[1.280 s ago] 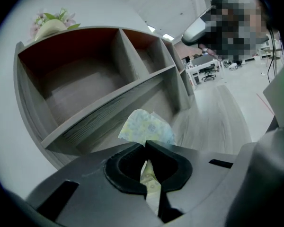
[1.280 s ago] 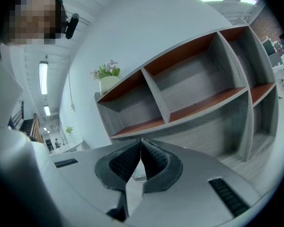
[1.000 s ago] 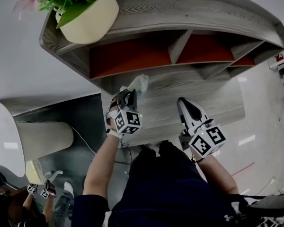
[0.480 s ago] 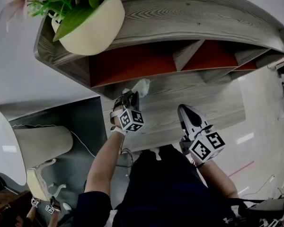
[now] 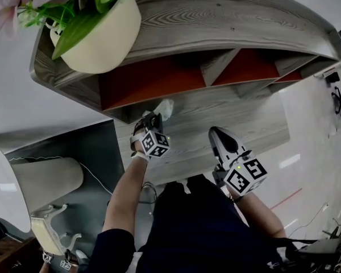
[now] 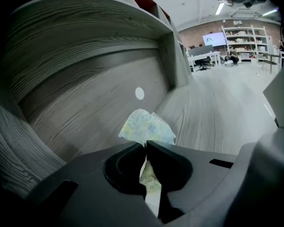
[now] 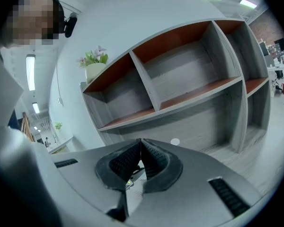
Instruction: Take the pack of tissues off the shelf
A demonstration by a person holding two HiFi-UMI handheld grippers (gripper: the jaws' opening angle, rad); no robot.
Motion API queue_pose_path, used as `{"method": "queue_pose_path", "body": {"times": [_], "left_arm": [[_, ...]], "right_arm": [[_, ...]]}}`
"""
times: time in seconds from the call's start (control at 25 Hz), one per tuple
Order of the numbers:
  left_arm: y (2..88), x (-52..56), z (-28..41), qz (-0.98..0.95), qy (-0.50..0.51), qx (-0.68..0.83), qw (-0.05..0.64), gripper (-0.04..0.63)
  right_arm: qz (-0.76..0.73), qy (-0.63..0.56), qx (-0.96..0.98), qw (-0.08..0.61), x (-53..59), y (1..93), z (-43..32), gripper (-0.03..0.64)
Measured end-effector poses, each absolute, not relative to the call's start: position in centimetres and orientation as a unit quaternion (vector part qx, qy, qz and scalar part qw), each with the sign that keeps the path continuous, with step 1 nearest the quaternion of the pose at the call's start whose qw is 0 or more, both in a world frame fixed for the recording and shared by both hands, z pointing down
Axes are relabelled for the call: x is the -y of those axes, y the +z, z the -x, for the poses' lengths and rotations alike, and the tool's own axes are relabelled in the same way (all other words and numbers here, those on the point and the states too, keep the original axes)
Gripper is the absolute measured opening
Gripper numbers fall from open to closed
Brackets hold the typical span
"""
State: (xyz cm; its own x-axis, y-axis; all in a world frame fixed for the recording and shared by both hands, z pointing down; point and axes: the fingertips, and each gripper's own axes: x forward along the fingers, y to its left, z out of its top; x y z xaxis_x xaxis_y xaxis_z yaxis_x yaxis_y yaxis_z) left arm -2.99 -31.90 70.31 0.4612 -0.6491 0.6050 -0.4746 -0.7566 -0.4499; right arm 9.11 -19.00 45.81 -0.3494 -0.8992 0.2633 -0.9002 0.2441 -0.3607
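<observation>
Only a crumpled end of the pale yellow-green soft pack of tissues [image 6: 146,126] is seen, the rest being pinched between the pressed-together jaws of the left gripper [image 6: 145,144] before the grey wood-grain shelf unit [image 5: 227,16], on whose top left a cream flowerpot [image 5: 105,36] is stood, while the right gripper [image 7: 140,141], further right, is closed on nothing.

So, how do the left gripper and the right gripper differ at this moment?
The left gripper is shut on the pack of tissues; the right gripper is shut on nothing. The left gripper has a black body, the right gripper a pale grey one. In the head view the left gripper is up near the shelf, while the right gripper sits lower, farther from it. Both have their jaws together.
</observation>
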Motion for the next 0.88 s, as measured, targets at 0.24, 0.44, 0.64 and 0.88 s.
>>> {"method": "queue_pose_path", "body": {"times": [0.24, 0.44, 0.64, 0.88], "left_arm": [[72.0, 31.1, 2.8, 0.851, -0.419, -0.309, 0.067, 0.233], [70.7, 30.3, 2.7, 0.859, -0.4, -0.314, 0.058, 0.286], [67.2, 30.2, 3.4, 0.867, -0.35, -0.355, 0.031, 0.299], [59.2, 29.3, 4.6, 0.872, -0.254, -0.416, 0.036, 0.282]], "right_arm": [[-0.567, 0.234, 0.79, 0.003, 18.9, 46.2, -9.0, 0.012], [-0.553, 0.235, 0.799, 0.001, 18.9, 45.9, -8.0, 0.012], [-0.539, 0.23, 0.81, 0.003, 19.2, 45.6, -7.3, 0.012], [-0.523, 0.219, 0.824, 0.002, 19.9, 44.5, -6.4, 0.012]]}}
